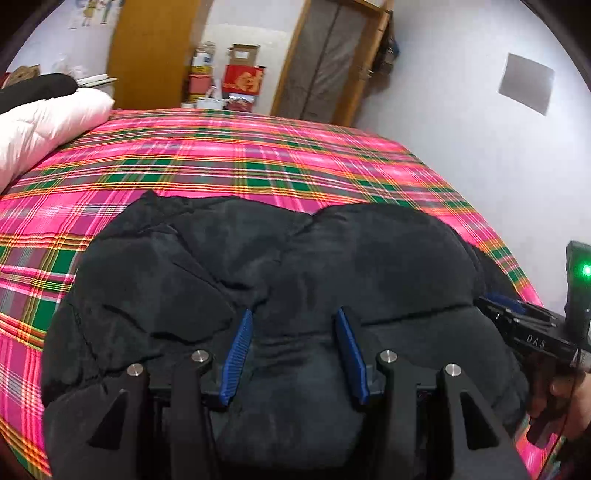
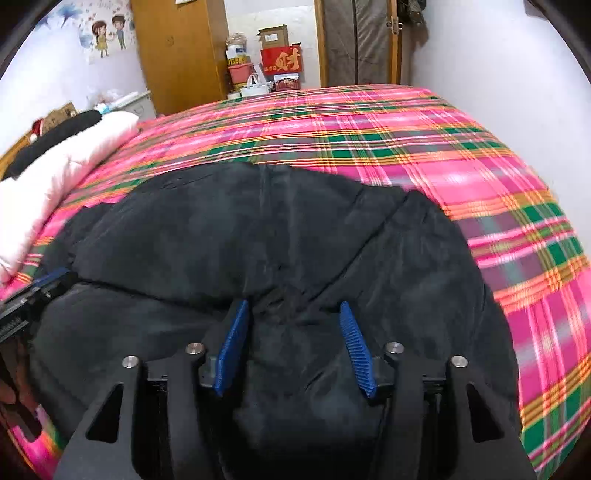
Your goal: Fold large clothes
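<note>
We hold both tools tilted down over the black padded jacket, which lies bunched on the pink plaid bedspread and fills the lower half of each frame. Our left gripper is released, its blue pads spread with dark fabric showing between them but not pinched. Our right gripper is likewise released above the jacket.

The left view catches the right tool at its lower right edge, with a green light and a hand on the grip. The right view shows the left tool at its left edge and a cartoon wall sticker at upper left. Both views show a white quilted garment at the left.

The jacket's long axis runs roughly left to right across the frames; which end is the collar we cannot tell.
</note>
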`<act>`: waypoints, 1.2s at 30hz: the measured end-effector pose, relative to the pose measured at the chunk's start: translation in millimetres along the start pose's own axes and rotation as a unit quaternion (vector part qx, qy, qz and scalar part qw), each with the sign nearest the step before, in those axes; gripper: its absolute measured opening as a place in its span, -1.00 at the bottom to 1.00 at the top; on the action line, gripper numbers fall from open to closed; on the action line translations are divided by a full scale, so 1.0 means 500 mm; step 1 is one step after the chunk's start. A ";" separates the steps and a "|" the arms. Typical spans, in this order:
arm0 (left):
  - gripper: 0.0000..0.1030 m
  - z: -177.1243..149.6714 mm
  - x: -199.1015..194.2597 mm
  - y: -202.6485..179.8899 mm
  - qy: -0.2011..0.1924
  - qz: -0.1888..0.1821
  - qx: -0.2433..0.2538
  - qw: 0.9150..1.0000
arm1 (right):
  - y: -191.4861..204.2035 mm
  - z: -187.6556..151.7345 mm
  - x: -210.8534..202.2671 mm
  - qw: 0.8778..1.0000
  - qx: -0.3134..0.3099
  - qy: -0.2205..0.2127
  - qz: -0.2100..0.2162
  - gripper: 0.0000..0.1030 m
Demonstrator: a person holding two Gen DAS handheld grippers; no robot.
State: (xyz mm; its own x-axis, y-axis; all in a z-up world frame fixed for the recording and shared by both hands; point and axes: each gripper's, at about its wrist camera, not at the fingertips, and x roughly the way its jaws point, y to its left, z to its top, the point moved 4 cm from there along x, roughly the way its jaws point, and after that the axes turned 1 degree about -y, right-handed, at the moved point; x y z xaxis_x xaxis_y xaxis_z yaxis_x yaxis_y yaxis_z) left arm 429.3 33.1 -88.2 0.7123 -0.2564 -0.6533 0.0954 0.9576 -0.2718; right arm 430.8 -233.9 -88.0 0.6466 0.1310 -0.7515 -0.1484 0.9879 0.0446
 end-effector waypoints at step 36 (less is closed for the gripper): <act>0.01 0.056 0.181 0.033 0.060 0.068 0.051 0.995 | -0.082 0.047 0.137 0.998 0.042 0.039 -0.018 0.14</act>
State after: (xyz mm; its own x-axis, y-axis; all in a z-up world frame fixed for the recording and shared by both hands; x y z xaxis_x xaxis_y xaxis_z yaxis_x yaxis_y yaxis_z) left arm 514.6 29.5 -132.0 0.6361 -0.1319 -0.7602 0.0787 0.9912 -0.1061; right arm 498.6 -263.6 -126.0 0.5904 0.0916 -0.8019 -0.0608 0.9958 0.0689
